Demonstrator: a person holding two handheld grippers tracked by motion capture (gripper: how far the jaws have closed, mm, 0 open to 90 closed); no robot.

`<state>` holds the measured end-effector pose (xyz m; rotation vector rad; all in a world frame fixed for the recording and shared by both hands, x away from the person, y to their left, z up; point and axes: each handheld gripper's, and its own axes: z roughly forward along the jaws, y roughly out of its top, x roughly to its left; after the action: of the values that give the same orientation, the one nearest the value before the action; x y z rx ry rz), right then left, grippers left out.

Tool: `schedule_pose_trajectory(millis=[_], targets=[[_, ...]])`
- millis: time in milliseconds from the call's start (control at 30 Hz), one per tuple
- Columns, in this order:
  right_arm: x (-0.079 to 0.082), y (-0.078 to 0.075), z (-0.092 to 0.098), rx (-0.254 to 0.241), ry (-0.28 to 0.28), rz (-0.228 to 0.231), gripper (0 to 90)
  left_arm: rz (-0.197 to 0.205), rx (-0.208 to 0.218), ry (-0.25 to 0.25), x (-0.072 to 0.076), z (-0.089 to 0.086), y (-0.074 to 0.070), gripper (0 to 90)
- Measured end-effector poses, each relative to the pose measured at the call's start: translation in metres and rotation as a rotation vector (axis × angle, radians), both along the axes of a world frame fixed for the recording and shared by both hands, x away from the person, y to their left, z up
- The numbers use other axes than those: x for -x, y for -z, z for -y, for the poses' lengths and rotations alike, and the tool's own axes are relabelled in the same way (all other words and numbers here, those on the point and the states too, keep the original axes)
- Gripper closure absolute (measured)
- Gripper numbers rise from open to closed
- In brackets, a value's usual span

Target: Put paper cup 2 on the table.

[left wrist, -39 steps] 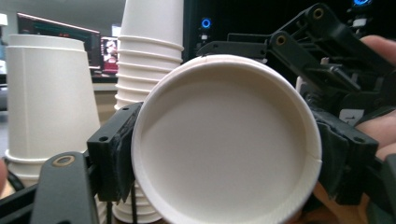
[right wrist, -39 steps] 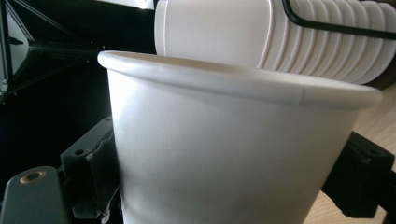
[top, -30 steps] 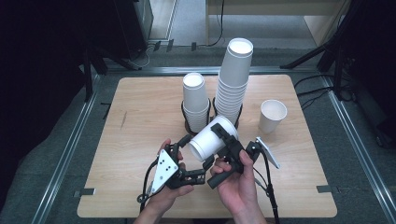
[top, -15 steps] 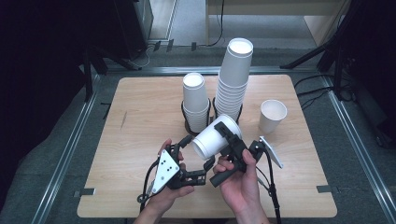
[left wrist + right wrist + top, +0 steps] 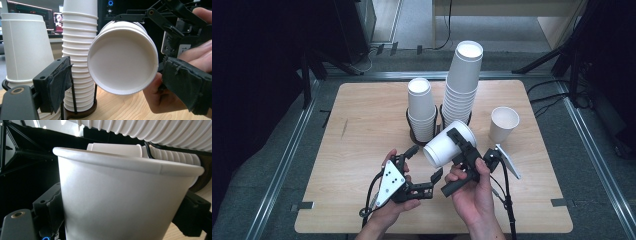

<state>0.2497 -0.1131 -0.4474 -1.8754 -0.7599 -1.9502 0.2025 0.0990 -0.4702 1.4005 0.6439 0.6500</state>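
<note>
Paper cup [image 5: 446, 146]: clamped by its wall between jaws of right gripper [image 5: 463, 150], tipped on its side above wooden table [image 5: 362, 110], base toward left gripper.
Right gripper: closed on cup's sides, held by right hand [image 5: 472, 187].
Left gripper [image 5: 424, 165]: jaws parted, holding nothing, cup's base just ahead.
Behind: short stack [image 5: 421, 107] and tall stack [image 5: 460, 82] in wire holders; single upright cup [image 5: 503, 124] farther right.

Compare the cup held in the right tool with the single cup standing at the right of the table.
The held cup lies tilted on its side above the table, its base towards the left tool; the lone cup stands upright, mouth up. The held cup is clamped by the right tool; the lone cup stands free, untouched. Both are plain white paper cups.
</note>
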Motion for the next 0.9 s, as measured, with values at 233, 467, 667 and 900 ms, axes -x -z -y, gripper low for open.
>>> schedule_pose_trajectory(millis=[233, 467, 667, 900], targets=[[-0.002, -0.001, 0.004, 0.011, 0.018, 0.007, 12.3, 0.000, -0.004, 0.003, 0.000, 0.000, 0.000, 9.6], [-0.004, -0.003, 0.010, 0.017, 0.035, 0.013, 12.3, -0.004, -0.006, 0.005, 0.000, 0.001, 0.000, 9.6], [-0.006, -0.004, 0.014, 0.022, 0.049, 0.016, 12.3, -0.004, -0.006, 0.005, 0.000, 0.001, 0.001, 9.6], [-0.007, -0.005, 0.018, 0.027, 0.061, 0.025, 12.3, -0.004, -0.008, 0.006, 0.000, 0.001, 0.001, 9.6]])
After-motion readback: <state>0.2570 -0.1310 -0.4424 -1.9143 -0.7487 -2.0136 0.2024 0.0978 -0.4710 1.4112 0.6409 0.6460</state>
